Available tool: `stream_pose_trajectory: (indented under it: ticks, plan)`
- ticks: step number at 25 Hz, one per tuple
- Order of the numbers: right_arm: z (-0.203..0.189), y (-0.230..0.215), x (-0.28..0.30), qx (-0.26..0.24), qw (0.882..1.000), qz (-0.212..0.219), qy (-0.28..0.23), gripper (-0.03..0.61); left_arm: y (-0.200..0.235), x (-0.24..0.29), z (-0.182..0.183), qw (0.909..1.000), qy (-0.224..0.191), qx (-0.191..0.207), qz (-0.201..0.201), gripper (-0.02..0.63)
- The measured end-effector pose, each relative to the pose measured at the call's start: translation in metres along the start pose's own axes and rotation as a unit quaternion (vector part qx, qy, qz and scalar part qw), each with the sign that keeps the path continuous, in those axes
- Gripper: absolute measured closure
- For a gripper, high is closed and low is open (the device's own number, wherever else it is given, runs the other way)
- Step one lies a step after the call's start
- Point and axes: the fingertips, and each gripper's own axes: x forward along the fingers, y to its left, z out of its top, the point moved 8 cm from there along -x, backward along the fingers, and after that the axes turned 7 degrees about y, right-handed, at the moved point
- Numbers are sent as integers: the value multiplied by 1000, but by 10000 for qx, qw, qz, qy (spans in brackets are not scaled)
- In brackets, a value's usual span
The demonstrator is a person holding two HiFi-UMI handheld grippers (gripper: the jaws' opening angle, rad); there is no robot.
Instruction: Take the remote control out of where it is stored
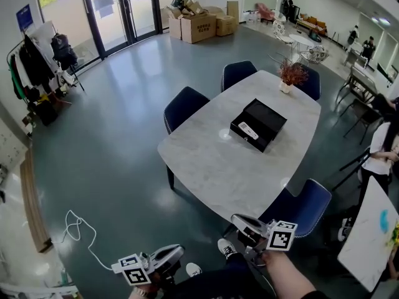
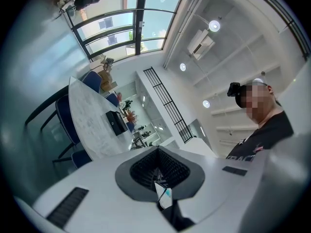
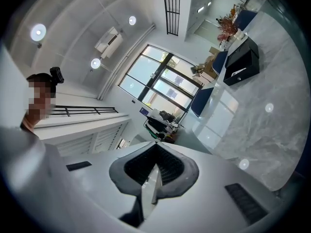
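1. Right gripper: I read the jaws pressed together, nothing between them. Left gripper: the same.
2. Only the head view shows both held low, well apart from the desk.
3. Remote control lies pale on the black box mid-desk. In the left gripper view it is too small to tell.

Ahead of me, blue chairs ring a pale marble table with a potted plant at its far end; cardboard boxes lie beyond.

Both hand-held grippers closed, empty.
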Motion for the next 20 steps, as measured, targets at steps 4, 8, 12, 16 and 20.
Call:
stream_pose_trajectory:
  ticks: [4,8,12,16,20]
  plan:
    - [1,3,2,-174,9993,-248,-218,569,-1,-17,-2,9999,120,-7,-56,607]
    - [-9,2,-3,-19,9983,-344,-463,569,3,-29,-6,9996,258,-53,-69,607]
    - [-1,4,-18,-231,9964,-620,-535,569,-1,-24,-4,9994,296,-29,-202,607]
    - [29,-5,-26,-423,9943,-739,-644,569,3,-2,5,9988,364,15,-313,607]
    - [68,-21,-32,-618,9917,-886,-691,569,8,27,17,9986,400,42,-355,607]
